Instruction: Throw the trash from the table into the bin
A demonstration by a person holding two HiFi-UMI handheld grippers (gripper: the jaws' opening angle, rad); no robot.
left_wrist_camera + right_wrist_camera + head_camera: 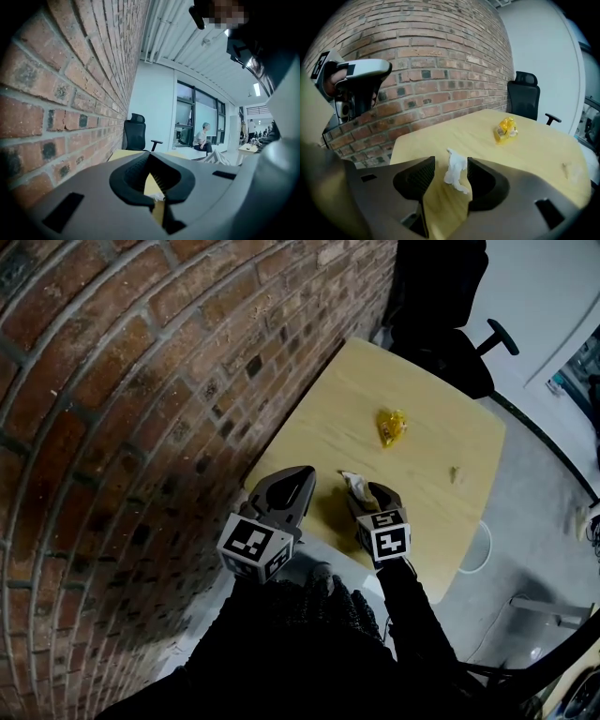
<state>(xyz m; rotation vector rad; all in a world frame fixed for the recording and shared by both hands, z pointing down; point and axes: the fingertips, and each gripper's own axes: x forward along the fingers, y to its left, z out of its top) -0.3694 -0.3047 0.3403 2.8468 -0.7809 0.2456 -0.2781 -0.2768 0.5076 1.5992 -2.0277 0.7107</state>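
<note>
A crumpled white tissue [353,484] [454,171] lies near the front of the wooden table [422,512]. My right gripper [367,491] [451,161] is open and angled down over it. The tissue stands between the jaws, and the pads are not pressing on it. A crumpled yellow wrapper [392,427] [506,130] lies farther out at the table's middle. A small pale scrap [456,474] sits toward the right edge. My left gripper [307,472] [148,155] hovers at the table's near left corner by the wall, its tips together and nothing in them.
A brick wall [141,381] runs close along the table's left side. A black office chair [441,324] stands at the far end. A white round rim [478,549] shows on the floor below the table's right edge. A person sits far off in the left gripper view.
</note>
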